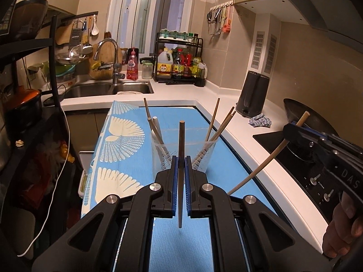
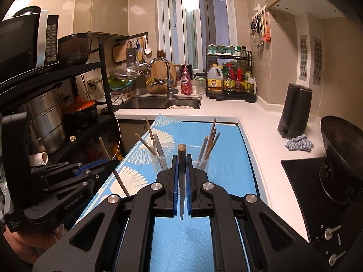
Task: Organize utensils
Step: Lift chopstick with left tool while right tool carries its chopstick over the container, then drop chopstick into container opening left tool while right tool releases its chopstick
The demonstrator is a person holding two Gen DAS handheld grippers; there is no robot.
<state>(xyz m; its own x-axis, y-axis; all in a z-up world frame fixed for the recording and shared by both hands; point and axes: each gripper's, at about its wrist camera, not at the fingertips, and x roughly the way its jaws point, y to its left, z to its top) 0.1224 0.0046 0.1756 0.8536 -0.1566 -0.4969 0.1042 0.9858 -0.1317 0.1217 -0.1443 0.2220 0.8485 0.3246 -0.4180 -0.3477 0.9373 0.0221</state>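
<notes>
Nearest, above the blue-clothed desk [image 1: 127, 158], a dark chopstick [image 1: 180, 158] is clamped upright in the left tongs [image 1: 180, 163]. To the right, a pale chopstick [image 1: 261, 161] is pinched in the right tongs [image 1: 292, 125], its tip slanted down toward the cloth. In the right wrist view it is seen end-on between the closed blue pads [image 2: 174, 181]. Farther along the cloth, two clear cups are stood side by side: the left cup [image 1: 158, 151] with white and wooden sticks, the right cup [image 1: 204, 156] with brown ones. At the far end, a sink [image 1: 109, 89] is seen.

Blue cloth [image 1: 127, 158] with cream fan motifs (feathery), dark chopstick [image 1: 181, 170], orange pot [image 2: 85, 104].
</notes>
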